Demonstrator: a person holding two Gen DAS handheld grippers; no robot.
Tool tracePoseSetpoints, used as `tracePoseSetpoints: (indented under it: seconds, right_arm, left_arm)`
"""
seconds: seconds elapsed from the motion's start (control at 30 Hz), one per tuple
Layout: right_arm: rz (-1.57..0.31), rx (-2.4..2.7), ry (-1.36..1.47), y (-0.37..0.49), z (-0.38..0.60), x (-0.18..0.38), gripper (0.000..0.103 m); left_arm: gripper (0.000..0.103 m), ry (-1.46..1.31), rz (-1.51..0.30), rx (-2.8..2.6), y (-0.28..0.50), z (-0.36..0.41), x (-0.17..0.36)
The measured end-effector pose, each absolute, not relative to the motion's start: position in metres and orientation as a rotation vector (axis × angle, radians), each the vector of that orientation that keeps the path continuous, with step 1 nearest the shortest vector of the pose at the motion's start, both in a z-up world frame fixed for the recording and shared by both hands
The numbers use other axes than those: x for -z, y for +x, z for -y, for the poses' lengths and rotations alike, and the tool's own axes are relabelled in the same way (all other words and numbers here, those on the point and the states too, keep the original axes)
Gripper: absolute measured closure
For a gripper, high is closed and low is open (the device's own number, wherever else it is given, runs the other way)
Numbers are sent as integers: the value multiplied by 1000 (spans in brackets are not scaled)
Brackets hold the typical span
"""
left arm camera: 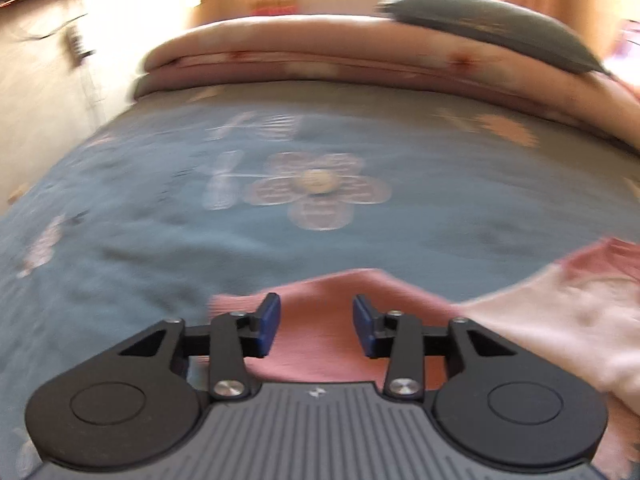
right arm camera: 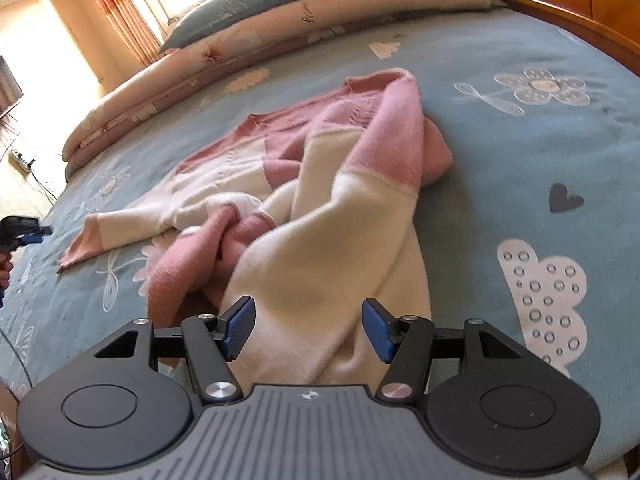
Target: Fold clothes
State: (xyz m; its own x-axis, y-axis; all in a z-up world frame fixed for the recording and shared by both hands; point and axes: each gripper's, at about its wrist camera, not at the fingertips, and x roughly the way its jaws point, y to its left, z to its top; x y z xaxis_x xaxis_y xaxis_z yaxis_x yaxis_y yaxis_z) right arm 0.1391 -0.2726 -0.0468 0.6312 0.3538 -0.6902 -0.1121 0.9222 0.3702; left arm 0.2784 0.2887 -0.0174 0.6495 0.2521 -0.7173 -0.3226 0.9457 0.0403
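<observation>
- From the right wrist view we see the whole pink and cream sweater (right arm camera: 304,184) lying crumpled on the blue bedsheet (right arm camera: 520,152); the left wrist view shows only a pink end and a cream edge of it (left arm camera: 320,320), blurred.
- Our left gripper (left arm camera: 316,326) hangs over that pink end with its jaws spread; the blue pads (left arm camera: 268,324) do not press the cloth that shows between them.
- Our right gripper (right arm camera: 308,328) also stands spread, above the cream part nearest us; whether its pads touch the fabric we cannot tell.
- Only the right wrist view catches the left gripper from outside, at the frame's left edge near the sweater's outstretched sleeve (right arm camera: 92,236).
- Only the right wrist view shows the wooden bed frame (right arm camera: 580,28).
- We count one sweater, two grippers, one folded quilt (left arm camera: 320,64) and one grey-blue pillow (left arm camera: 492,28) on top of it.
</observation>
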Motion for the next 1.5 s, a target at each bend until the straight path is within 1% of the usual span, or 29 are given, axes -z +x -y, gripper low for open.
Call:
tracePoseSetpoints:
  seconds: [0.17, 0.27, 0.37, 0.5, 0.67, 0.83, 0.93, 1.0, 1.07, 1.23, 1.27, 1.33, 1.4, 1.47, 1.5]
  right_arm:
    - [-795, -354, 230, 155, 266, 21, 39]
    - [-739, -416, 138, 173, 256, 4, 39]
    - [-713, -461, 51, 203, 245, 1, 39]
    - [-716, -491, -9, 257, 237, 9, 39]
    - [-745, -474, 43, 296, 246, 21, 39]
    - [-840, -394, 43, 294, 261, 17, 40]
    - [-909, -324, 69, 286, 270, 4, 42]
    - [-956, -267, 117, 282, 277, -6, 46]
    - [-970, -216, 123, 276, 278, -16, 46]
    - [-998, -134, 66, 257, 267, -28, 50]
    - [-1009, -124, 82, 254, 265, -28, 53]
    - [-1032, -104, 108, 249, 263, -27, 55]
    - [-1055, -70, 134, 244, 261, -24, 65]
    - [-1082, -53, 161, 238, 261, -18, 66]
    - [-1089, -36, 167, 234, 260, -14, 68]
  left_arm:
    - [61, -25, -830, -120, 296, -220, 35]
    - [59, 14, -801, -27, 304, -185, 41]
    - [58, 49, -768, 49, 317, -154, 45]
    - [50, 126, -692, 119, 334, -119, 46]
    - [50, 201, -619, 206, 345, -78, 47]
    - [48, 296, -661, 315, 348, -41, 34]
    - [48, 294, -711, 366, 346, -24, 16]
    - [44, 290, -736, 393, 342, -14, 3]
    - [41, 282, -764, 426, 337, -5, -5]
    - [41, 281, -808, 490, 326, 16, -17]
    - [41, 281, -813, 491, 325, 19, -19]
    - [41, 268, -825, 499, 322, 24, -22]
    - [41, 248, -828, 511, 319, 26, -24]
    - [41, 255, -812, 525, 313, 27, -21]
    - [41, 263, -803, 531, 310, 27, -19]
